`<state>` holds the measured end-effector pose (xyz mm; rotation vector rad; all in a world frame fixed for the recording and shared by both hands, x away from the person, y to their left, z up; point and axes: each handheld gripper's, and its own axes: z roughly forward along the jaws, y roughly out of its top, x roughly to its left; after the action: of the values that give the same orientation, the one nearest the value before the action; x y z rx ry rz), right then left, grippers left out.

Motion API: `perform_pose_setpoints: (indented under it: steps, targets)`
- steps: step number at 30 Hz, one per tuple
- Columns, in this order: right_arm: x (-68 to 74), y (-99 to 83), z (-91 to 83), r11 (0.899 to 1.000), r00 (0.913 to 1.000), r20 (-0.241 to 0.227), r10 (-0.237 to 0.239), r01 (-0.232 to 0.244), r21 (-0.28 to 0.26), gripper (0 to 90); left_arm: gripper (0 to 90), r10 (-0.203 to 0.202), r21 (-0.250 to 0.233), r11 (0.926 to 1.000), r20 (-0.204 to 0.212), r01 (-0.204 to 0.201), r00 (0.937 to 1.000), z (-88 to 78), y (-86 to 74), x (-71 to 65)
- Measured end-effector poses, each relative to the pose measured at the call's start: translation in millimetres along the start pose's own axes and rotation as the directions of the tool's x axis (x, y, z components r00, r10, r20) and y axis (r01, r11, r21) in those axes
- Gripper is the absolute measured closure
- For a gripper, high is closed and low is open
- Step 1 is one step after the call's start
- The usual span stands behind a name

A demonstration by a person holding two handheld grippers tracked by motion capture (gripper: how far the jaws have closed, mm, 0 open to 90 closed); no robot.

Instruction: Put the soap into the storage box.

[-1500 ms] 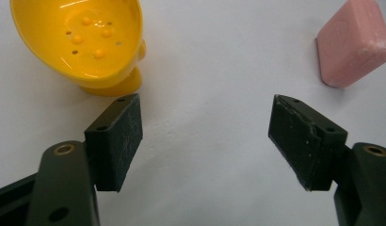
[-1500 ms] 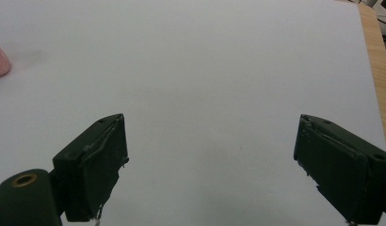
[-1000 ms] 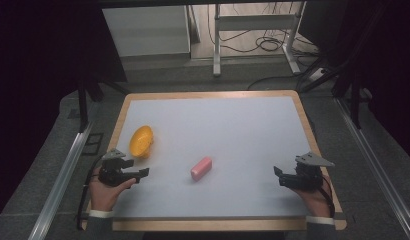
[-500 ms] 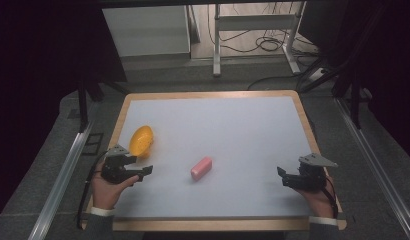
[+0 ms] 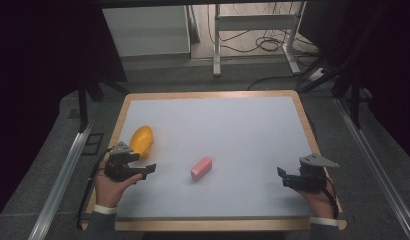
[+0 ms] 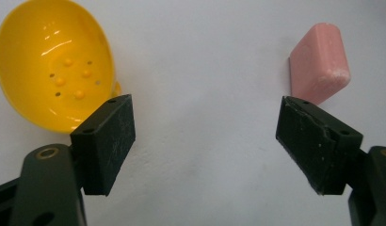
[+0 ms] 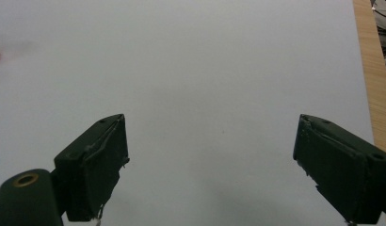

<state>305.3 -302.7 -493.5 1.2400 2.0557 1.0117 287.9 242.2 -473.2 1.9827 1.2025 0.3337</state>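
A pink bar (image 5: 201, 168) lies near the middle of the white board, and a yellow dish (image 5: 141, 140) with small bumps inside sits at the left. My left gripper (image 5: 149, 170) hovers just in front of the dish and points right toward the bar. Its jaws have just been opening and stand open with nothing between them. In the left gripper view the left gripper (image 6: 205, 113) frames bare board, with the yellow dish (image 6: 52, 63) beyond its left jaw and the pink bar (image 6: 319, 63) beyond its right. My right gripper (image 5: 281, 176) is open at the right and holds nothing; in its own view the right gripper (image 7: 210, 141) faces bare board.
The white board (image 5: 233, 125) has a wooden rim (image 5: 208, 94). Grey floor, metal rails and a table frame with cables surround it. In the right gripper view the wooden rim (image 7: 370, 66) runs along the right edge.
The left gripper has edged slightly up the board and to the right. The right gripper, the dish and the bar have stayed in place.
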Motion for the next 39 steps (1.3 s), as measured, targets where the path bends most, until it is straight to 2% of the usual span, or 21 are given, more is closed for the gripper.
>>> perform_pose_setpoints:
  steps: [8,21,31,39]
  targets:
    - [1.6,0.4,-0.1,1.000,0.9999,-0.009,-0.005,0.005,-0.003,10.3,20.8,0.037,0.007,0.9993,0.007,-0.037,0.9993,0.6,10.9,-8.4]
    - [2.2,0.0,1.1,1.000,0.9999,-0.011,-0.008,0.008,0.002,10.3,21.0,0.065,0.027,0.9975,0.011,-0.066,0.9978,3.3,19.9,-17.6]
    - [1.2,-0.9,1.6,1.000,0.9999,-0.010,-0.007,0.007,0.005,10.3,20.9,0.109,0.048,0.9928,0.028,-0.110,0.9936,10.7,28.8,-29.6]
    - [1.6,-0.5,1.3,1.000,0.9999,-0.009,-0.009,0.009,0.002,10.5,20.9,0.126,0.063,0.9897,0.039,-0.128,0.9913,17.2,33.2,-36.8]
